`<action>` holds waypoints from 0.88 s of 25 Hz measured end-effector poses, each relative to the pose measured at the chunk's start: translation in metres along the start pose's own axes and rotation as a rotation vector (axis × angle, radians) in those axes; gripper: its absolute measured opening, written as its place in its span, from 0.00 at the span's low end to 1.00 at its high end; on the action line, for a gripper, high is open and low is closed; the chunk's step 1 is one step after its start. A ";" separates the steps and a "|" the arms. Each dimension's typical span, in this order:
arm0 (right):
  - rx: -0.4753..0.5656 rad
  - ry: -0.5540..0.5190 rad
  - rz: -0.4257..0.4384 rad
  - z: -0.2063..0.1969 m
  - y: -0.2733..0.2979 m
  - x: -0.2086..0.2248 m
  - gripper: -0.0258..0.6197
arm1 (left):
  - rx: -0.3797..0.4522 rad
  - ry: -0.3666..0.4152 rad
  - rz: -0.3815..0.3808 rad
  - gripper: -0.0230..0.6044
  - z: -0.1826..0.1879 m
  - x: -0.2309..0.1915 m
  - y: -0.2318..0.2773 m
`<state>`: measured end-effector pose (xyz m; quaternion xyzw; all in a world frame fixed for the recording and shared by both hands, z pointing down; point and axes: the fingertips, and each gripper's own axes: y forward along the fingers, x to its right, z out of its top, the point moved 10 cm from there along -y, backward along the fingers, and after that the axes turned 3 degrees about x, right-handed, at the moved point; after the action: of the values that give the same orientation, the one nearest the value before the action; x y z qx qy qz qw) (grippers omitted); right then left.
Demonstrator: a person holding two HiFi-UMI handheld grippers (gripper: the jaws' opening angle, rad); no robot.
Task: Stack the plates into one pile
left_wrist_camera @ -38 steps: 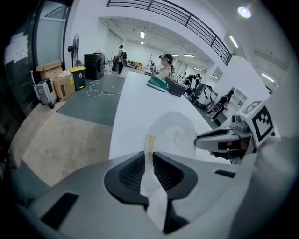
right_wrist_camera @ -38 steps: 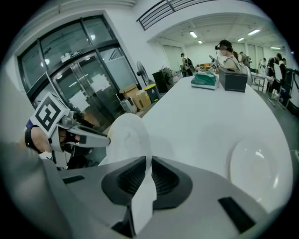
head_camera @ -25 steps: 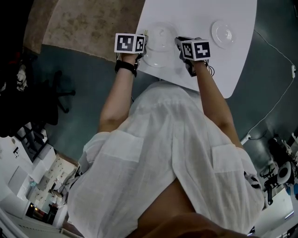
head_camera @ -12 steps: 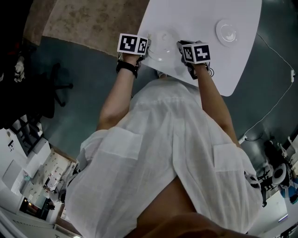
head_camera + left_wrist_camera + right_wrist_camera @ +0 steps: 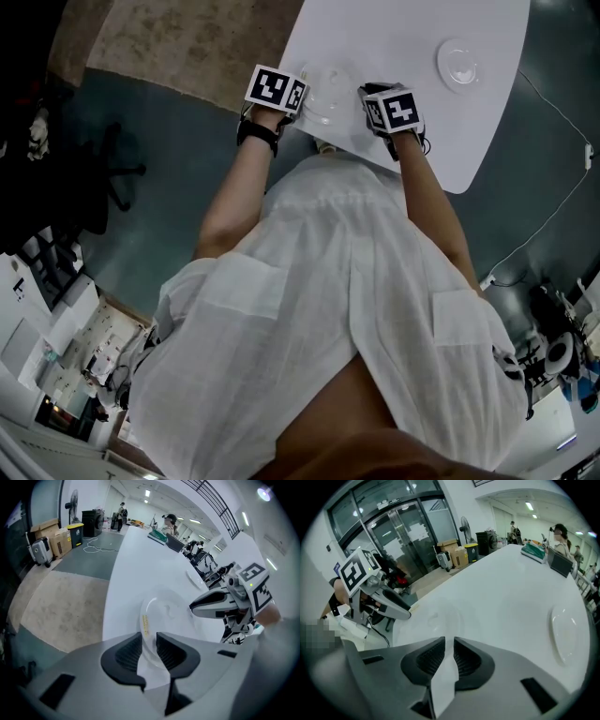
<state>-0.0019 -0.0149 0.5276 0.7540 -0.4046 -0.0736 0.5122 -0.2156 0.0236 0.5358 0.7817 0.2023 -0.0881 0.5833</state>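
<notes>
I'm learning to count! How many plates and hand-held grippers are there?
White plates: 2 (near plate, far plate)
Hand-held grippers: 2 (left hand-held gripper, right hand-held gripper), both jaws opening, near plate's rim between them
Total: 4

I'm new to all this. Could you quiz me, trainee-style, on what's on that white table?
1. How many separate spots on the table hold plates?
2. True or false: the far plate touches the near plate.
3. The near plate sits: A) mid-table, B) at the table edge by the person, C) on a shelf.
Key: 1. two. 2. false. 3. B, between the left gripper and right gripper, whose jaws are opening with its rim between them.
</notes>
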 end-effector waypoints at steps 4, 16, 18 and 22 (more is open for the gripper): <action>-0.010 -0.086 -0.010 0.002 0.002 -0.008 0.17 | -0.027 0.053 0.021 0.22 -0.001 0.004 0.002; 0.061 -0.065 -0.023 0.004 -0.013 -0.002 0.17 | 0.031 0.136 0.062 0.30 0.015 0.016 -0.017; 0.067 -0.065 -0.035 0.001 -0.018 0.002 0.17 | 0.046 0.135 0.018 0.31 0.021 0.025 -0.016; 0.068 -0.056 -0.077 -0.009 -0.030 0.021 0.19 | 0.057 0.138 -0.052 0.31 0.036 0.047 -0.007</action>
<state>0.0328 -0.0191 0.5134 0.7835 -0.3918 -0.1006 0.4717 -0.1721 0.0012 0.5013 0.7968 0.2596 -0.0549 0.5429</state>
